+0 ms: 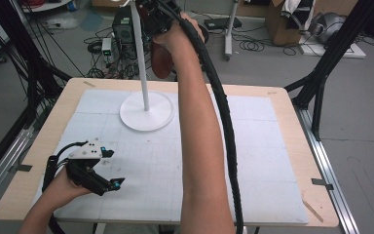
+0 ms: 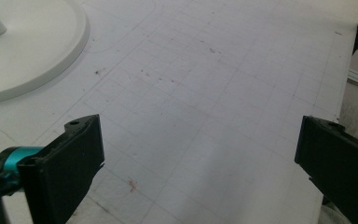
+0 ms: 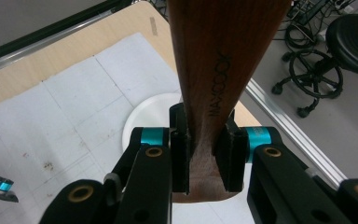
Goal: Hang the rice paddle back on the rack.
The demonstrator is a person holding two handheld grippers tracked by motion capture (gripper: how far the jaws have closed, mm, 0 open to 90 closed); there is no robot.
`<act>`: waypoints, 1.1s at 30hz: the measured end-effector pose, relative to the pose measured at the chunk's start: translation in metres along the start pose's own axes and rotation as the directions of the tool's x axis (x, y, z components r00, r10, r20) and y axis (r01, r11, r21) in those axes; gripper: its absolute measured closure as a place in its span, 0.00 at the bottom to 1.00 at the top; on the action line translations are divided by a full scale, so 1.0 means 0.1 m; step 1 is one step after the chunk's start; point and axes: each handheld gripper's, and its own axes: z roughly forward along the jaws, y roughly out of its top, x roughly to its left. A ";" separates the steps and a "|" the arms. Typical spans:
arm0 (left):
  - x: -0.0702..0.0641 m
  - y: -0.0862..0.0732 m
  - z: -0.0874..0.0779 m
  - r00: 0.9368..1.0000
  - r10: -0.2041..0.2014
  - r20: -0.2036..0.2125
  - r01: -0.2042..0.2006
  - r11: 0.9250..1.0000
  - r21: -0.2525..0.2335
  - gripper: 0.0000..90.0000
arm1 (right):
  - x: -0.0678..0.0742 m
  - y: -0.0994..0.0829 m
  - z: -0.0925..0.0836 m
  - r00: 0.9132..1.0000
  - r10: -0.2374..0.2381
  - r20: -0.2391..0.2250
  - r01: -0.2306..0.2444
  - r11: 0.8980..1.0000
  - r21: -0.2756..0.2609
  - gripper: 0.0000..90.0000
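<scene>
We hold the right gripper raised above the far edge of the worktop, its fingers pressed tight on the narrow end of a flat reddish-brown wooden utensil with a stamped word along its face. From above, the utensil hangs in the air just beside the thin white upright pole, which rises from a round white base plate on the gridded white mat. Whether the wood touches the pole, we cannot tell. Our left gripper sits low over the near left part of the mat, well apart from the utensil, and in the left gripper view its fingers stand wide with bare mat between them.
</scene>
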 end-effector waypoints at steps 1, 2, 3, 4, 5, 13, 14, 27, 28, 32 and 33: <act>0.00 0.00 0.00 1.000 0.000 0.000 0.000 1.000 0.000 0.02 | -0.01 0.00 0.01 1.000 -0.002 0.006 0.002 1.000 0.001 0.87; 0.00 0.00 0.00 1.000 0.001 0.001 -0.001 1.000 0.000 0.02 | 0.00 0.00 0.02 1.000 0.002 0.010 -0.002 1.000 0.002 0.87; 0.00 0.00 0.00 1.000 0.001 0.004 -0.001 1.000 0.001 0.02 | -0.01 0.00 0.02 1.000 0.004 0.012 -0.004 1.000 0.006 0.87; 0.00 0.00 0.00 1.000 0.004 0.004 -0.004 1.000 0.004 0.02 | -0.02 0.00 0.02 1.000 0.003 0.015 -0.003 1.000 0.008 0.87; -0.01 0.00 0.01 1.000 0.002 0.004 -0.002 1.000 0.003 0.02 | -0.02 -0.01 0.02 1.000 0.012 0.016 -0.013 1.000 0.008 0.87; -0.02 0.00 0.02 1.000 0.003 0.009 -0.003 1.000 0.006 0.02 | -0.04 0.00 0.05 1.000 0.009 0.021 -0.009 1.000 0.005 0.87; -0.02 0.00 0.02 1.000 0.003 0.005 -0.003 1.000 0.008 0.02 | -0.04 0.00 0.05 1.000 0.006 0.024 -0.006 1.000 0.002 0.87; -0.02 0.00 0.03 1.000 0.001 0.008 -0.001 1.000 0.011 0.02 | -0.08 -0.02 0.16 0.999 0.006 0.037 -0.006 1.000 -0.009 0.83; -0.02 0.00 0.03 1.000 0.003 0.009 -0.003 1.000 0.011 0.02 | -0.09 -0.02 0.16 0.999 0.000 0.037 0.000 1.000 -0.019 0.79; -0.02 -0.01 0.03 1.000 0.001 0.008 -0.001 1.000 0.010 0.02 | -0.09 -0.04 0.17 0.999 -0.018 0.032 0.018 1.000 -0.018 0.63; -0.02 -0.01 0.03 1.000 -0.001 0.008 0.001 1.000 0.009 0.02 | -0.08 -0.05 0.17 1.000 -0.016 0.026 0.016 1.000 -0.010 0.61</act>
